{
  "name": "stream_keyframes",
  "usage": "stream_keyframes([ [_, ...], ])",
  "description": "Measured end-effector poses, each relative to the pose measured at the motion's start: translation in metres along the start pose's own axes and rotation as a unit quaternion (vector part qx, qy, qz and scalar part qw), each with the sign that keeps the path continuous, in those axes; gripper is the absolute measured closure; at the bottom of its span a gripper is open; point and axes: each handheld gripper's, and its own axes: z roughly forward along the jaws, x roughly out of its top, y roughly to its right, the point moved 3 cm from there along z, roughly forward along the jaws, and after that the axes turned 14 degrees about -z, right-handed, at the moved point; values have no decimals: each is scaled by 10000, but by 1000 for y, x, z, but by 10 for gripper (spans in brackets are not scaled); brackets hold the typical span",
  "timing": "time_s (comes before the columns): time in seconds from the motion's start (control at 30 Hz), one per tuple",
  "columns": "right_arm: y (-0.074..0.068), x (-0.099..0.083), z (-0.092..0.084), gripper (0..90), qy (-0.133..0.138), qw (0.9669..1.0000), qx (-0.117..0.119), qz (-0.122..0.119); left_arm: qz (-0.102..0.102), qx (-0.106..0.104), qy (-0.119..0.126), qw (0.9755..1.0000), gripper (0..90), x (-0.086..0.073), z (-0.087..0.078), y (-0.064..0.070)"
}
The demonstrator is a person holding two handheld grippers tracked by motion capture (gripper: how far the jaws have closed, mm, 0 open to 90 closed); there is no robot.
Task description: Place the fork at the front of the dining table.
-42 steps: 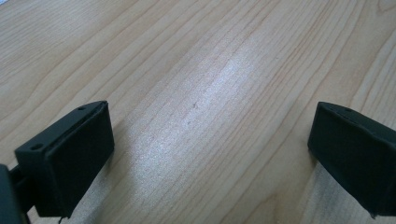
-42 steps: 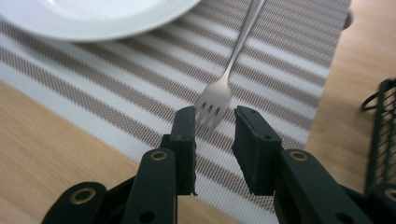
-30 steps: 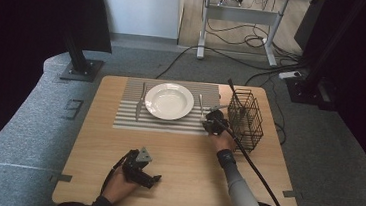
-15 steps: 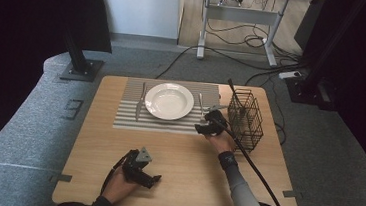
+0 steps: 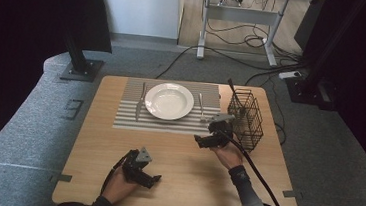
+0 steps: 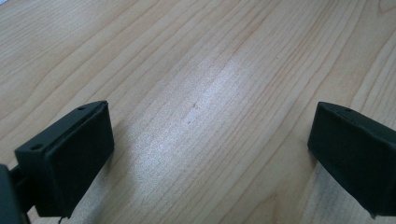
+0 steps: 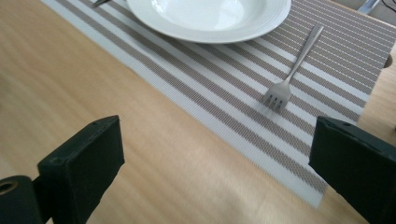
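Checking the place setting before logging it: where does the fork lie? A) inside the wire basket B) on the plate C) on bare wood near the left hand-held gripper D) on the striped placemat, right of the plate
D: the fork lies flat on the striped placemat, just right of the white plate.

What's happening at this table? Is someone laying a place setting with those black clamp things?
A person holds a two-jaw gripper in each hand over a light wooden table. A white round plate sits on a grey striped placemat, with a metal knife on one side and a metal fork on the other. The right gripper, open and empty, hovers near the fork, beside a black wire basket. The left gripper rests open near the front edge.
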Motion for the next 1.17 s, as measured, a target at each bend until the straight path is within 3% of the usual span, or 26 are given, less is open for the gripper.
stream_keyframes([
  [0.27,-14,-25,-38,10,185,9998,6,-50,-10,17,-1,10000,0,0,0,0],
  [0.47,-19,-56,-50,3,203,9997,-102,26,-15,21,1,10000,0,0,0,0],
  [0.67,-19,-89,-45,0,84,9998,-154,105,-21,24,4,10000,0,0,0,1],
  [0.83,-19,-112,-30,0,-131,9997,-46,221,-24,25,4,10000,0,0,0,1],
  [1.0,-20,-123,-19,0,-343,9993,-65,135,-24,24,4,10000,0,0,0,1],
  [1.1,-18,-125,-18,0,-338,9989,69,321,-25,25,4,10000,0,0,0,1],
  [1.17,-18,-125,-18,0,-339,9989,65,320,-26,25,4,10000,0,0,0,1],
])
